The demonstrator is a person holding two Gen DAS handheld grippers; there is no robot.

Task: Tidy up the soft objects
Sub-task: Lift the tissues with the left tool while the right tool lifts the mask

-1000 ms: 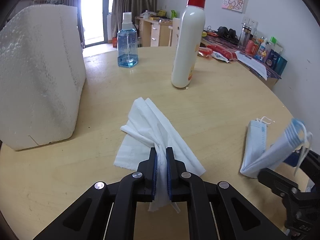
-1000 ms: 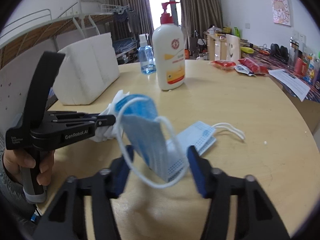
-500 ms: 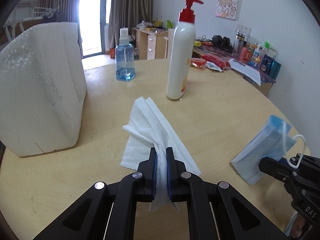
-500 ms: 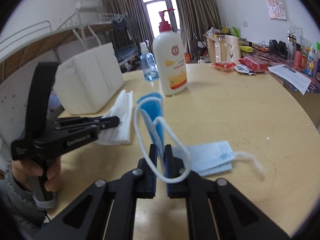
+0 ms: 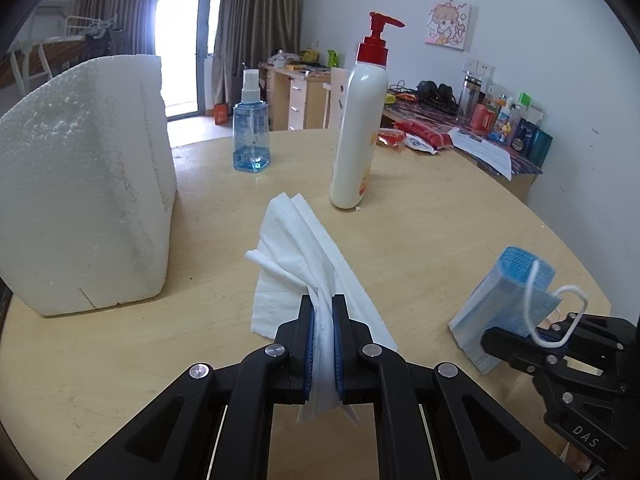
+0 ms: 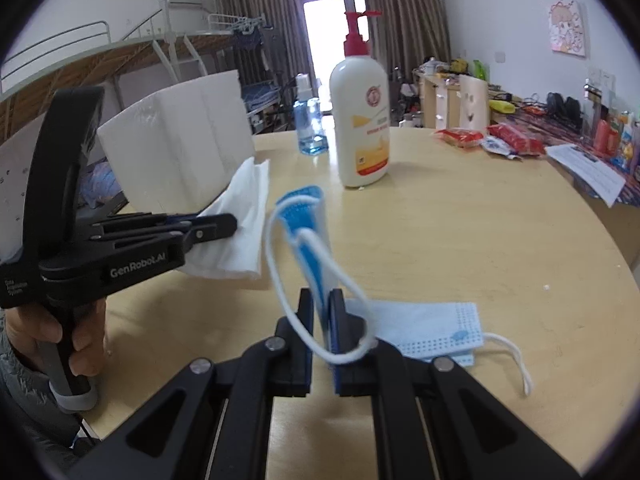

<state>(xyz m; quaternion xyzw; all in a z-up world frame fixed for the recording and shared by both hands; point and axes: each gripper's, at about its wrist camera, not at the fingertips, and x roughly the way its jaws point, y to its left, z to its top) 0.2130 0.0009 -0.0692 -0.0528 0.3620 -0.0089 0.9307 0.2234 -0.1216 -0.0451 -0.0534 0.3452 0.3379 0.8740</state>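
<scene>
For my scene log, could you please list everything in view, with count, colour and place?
tissue: 1, white, on the table, near end pinched in the left gripper
mask: 1, blue, folded, one part standing in the right gripper, the rest flat on the table
lotion bottle: 1, white with red pump, upright mid-table
spray bottle: 1, clear blue, upright behind the tissue
foam box: 1, white, table's left side
table: 1, light wood, round
snack packets: several, mostly red, far right
left gripper: black, shut
right gripper: black, shut
left hand: on its gripper's handle
</scene>
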